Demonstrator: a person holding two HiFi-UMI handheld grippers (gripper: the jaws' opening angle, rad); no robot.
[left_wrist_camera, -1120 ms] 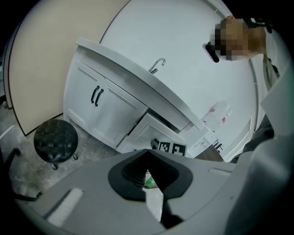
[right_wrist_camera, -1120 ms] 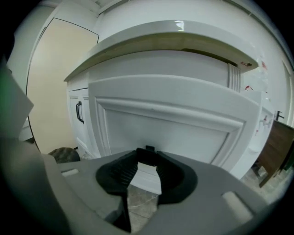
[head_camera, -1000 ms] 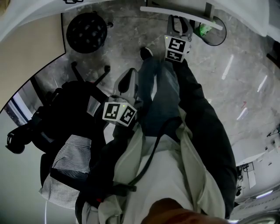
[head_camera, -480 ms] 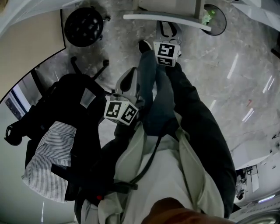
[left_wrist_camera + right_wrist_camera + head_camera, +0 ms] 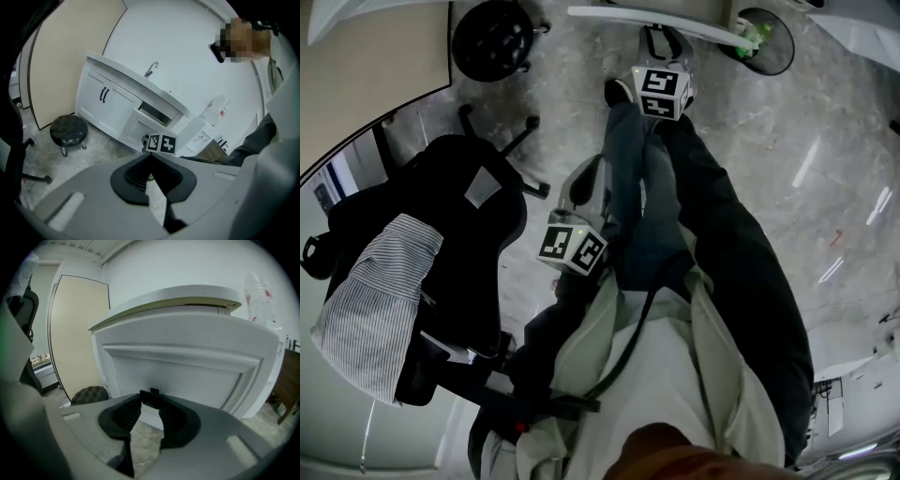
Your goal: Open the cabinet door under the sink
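Jaws: right gripper [image 5: 150, 397] stands wide apart and grips nothing. Left gripper [image 5: 150, 157] is narrow, tips together, nothing between.

Floor [image 5: 769, 141] is grey marbled stone, glossy, with light streaks. White wall [image 5: 187, 42] behind the cabinet run, beige panel [image 5: 65, 51] to its left. White counter [image 5: 131, 77] tops the cabinets, with the faucet [image 5: 151, 69] standing on it.

The cabinet door [image 5: 187, 376] is a white framed panel under the counter overhang, straight ahead of the right gripper; it looks shut in the right gripper view. In the left gripper view it sits below the faucet, with the right gripper's marker cube [image 5: 161, 143] in front of it. Two more doors with black handles [image 5: 103, 93] are further left.

Black round stool [image 5: 492, 39] is on the floor, off to the left of the door. Black chair [image 5: 459, 216] is left of the person, just beside the left gripper, with a striped shirt [image 5: 370, 305] draped on it. Round dark bin [image 5: 773, 52] with something green at its rim is right of the right gripper. Clear bottle [image 5: 215, 110] with a red label is up by the counter's right end. The person's legs [image 5: 637, 187] run between the two grippers in the head view.

Right jaws: floor shows through the gap, and the tips are close to the door, contact unclear. A small dark bit at the tips could be a handle or a gripper part, can't tell. The left gripper is held back by the legs, well apart from the cabinet.
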